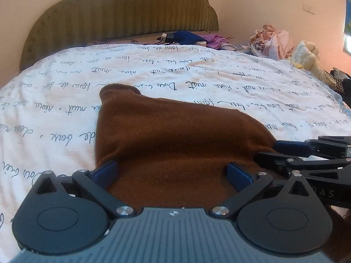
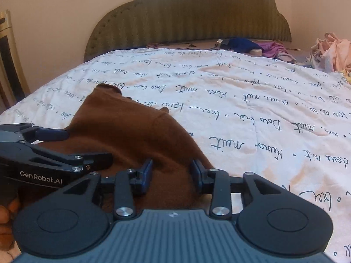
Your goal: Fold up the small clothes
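Note:
A brown knit garment lies on the white quilt with black script. It also shows in the right wrist view. My left gripper is open, its blue pads wide apart over the garment's near edge. My right gripper is partly open, its jaws on either side of a raised fold at the garment's near right edge. Each gripper shows from the side in the other's view: the right gripper at right, the left gripper at left, both at the cloth.
A padded green headboard stands at the far end. Blue and purple clothes and cables lie by it. A pile of pink and cream clothes sits at the far right. Dark patterned items lie at the right edge.

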The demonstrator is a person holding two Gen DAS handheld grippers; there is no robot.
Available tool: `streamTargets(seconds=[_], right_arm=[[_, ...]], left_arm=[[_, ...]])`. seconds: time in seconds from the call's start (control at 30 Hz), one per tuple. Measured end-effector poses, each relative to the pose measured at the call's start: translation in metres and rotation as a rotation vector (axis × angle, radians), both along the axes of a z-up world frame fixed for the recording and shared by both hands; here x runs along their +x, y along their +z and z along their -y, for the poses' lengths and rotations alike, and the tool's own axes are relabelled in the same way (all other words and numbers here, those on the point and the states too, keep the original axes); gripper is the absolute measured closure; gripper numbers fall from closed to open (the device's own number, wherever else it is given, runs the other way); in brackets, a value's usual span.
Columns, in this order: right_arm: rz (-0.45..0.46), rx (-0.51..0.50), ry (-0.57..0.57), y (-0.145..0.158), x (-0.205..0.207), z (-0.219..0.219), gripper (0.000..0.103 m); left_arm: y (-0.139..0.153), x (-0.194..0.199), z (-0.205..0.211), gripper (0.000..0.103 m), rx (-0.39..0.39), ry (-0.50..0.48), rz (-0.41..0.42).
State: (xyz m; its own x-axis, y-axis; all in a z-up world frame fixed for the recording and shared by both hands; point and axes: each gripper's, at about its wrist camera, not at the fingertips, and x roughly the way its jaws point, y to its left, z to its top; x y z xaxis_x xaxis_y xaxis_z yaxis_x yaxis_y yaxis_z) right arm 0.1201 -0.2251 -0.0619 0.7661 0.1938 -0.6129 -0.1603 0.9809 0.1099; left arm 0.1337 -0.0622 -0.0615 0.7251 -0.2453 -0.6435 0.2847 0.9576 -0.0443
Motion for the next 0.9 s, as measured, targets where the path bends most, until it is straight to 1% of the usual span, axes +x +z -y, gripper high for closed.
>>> streamTargets(seconds=[0.03,0.07,0.13,0.17,0.23,0.27,0.3,0.33,0.4,0.47,0.57,0.6,0.67,0.7,0.73,0.77,0.8,0.83,0.87,0.9], right_arm=[[0.0,0.003,-0.009,-0.003,0.003,0.001,0.053],[-0.005,0.016,-0.023,-0.005,0.007,0.003,0.048],[-0.025,0.057,-0.056,-0.009,0.011,0.013,0.027],[-0.035,0.069,-0.069,-0.01,0.012,0.017,0.024],[-0.033,0.093,-0.066,-0.009,0.012,0.02,0.023],[-0.015,0.09,-0.061,-0.007,0.007,0.02,0.024],[0.01,0.09,-0.061,-0.002,0.0,0.019,0.027],[0.036,0.091,-0.067,0.003,-0.008,0.018,0.035],[0.093,0.102,-0.074,0.012,-0.026,0.015,0.045],[0.155,0.099,-0.04,0.02,-0.044,0.007,0.045],[0.238,0.038,0.028,0.029,-0.065,-0.012,0.045],[0.253,0.021,0.051,0.03,-0.068,-0.018,0.047],[0.232,-0.002,0.09,0.027,-0.064,-0.023,0.049],[0.196,-0.042,0.087,0.021,-0.059,-0.025,0.051],[0.15,-0.103,0.069,0.013,-0.052,-0.026,0.051],[0.115,-0.124,0.062,0.003,-0.047,-0.021,0.05],[0.097,-0.066,0.051,0.0,-0.044,-0.009,0.045],[0.069,-0.02,0.038,0.003,-0.041,-0.002,0.042],[0.059,-0.01,0.029,0.004,-0.039,0.001,0.041],[0.061,0.001,0.026,0.005,-0.04,0.002,0.041]], left_arm=[[-0.001,0.004,-0.001,0.0,-0.01,0.014,-0.009],[-0.001,0.008,-0.004,0.0,-0.021,0.026,-0.02],[-0.001,0.011,-0.005,0.0,-0.02,0.03,-0.025],[0.0,0.01,-0.005,0.0,-0.017,0.028,-0.022],[0.001,0.009,-0.004,0.0,-0.009,0.028,-0.02],[0.003,0.008,-0.004,0.0,-0.012,0.028,-0.021],[0.004,0.007,-0.004,0.0,-0.016,0.03,-0.021],[0.005,0.006,-0.004,0.0,-0.014,0.032,-0.022],[0.008,0.004,-0.004,0.0,-0.011,0.034,-0.019],[0.011,0.001,-0.006,0.0,-0.021,0.036,-0.024],[0.019,-0.006,-0.009,0.0,-0.043,0.042,-0.033],[0.022,-0.009,-0.011,0.001,-0.05,0.045,-0.036],[0.023,-0.016,-0.018,0.0,-0.063,0.053,-0.045],[0.021,-0.018,-0.022,0.0,-0.072,0.047,-0.05],[0.017,-0.02,-0.025,0.0,-0.054,0.055,-0.053],[0.009,-0.021,-0.03,0.0,-0.038,0.065,-0.073],[0.0,-0.02,-0.041,0.0,-0.099,0.057,-0.107],[-0.002,-0.022,-0.053,0.0,-0.144,0.056,-0.092],[0.0,-0.024,-0.057,0.0,-0.132,0.067,-0.091],[0.003,-0.027,-0.061,0.0,-0.137,0.073,-0.096]])
